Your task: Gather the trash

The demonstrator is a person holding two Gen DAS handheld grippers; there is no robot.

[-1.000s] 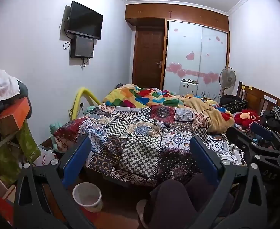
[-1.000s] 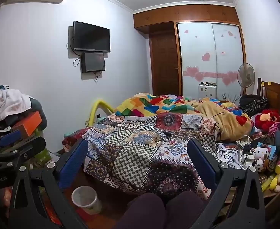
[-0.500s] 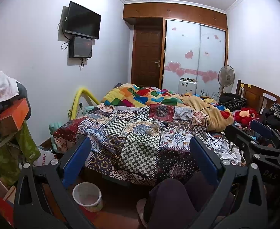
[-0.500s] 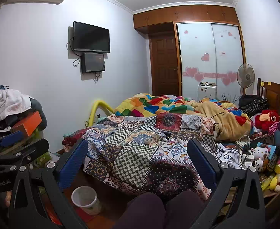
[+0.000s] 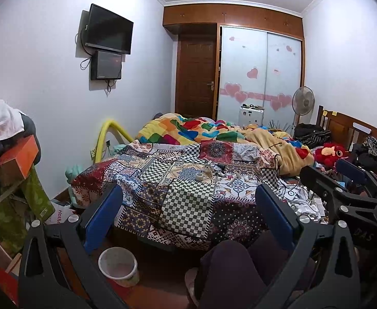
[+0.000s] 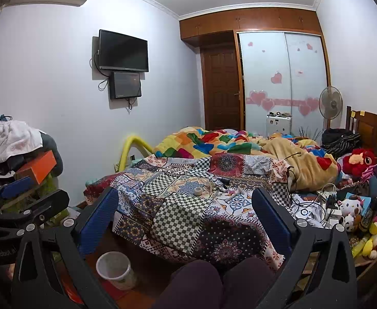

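Observation:
Small litter lies on the patchwork bedspread (image 5: 185,198): a white tape roll (image 5: 199,176) (image 6: 197,191) and a few thin scraps (image 5: 215,168) (image 6: 218,184) beside it. On the floor at the foot of the bed stands a white waste bin (image 5: 118,266) (image 6: 116,270). My left gripper (image 5: 188,206) is open, empty and well short of the bed. My right gripper (image 6: 185,206) is likewise open and empty. Each gripper shows at the edge of the other's view.
The person's knees (image 6: 214,280) are low in both views. A pile of clothes and an orange box (image 5: 16,159) crowd the left. Cables, chargers and plush toys (image 6: 348,208) fill the right side by the wooden headboard (image 5: 342,128). A fan (image 6: 330,103) stands by the wardrobe.
Both views have tilted up slightly, so the room sits a little lower in frame. Both grippers stay open and nothing on the bed has moved.

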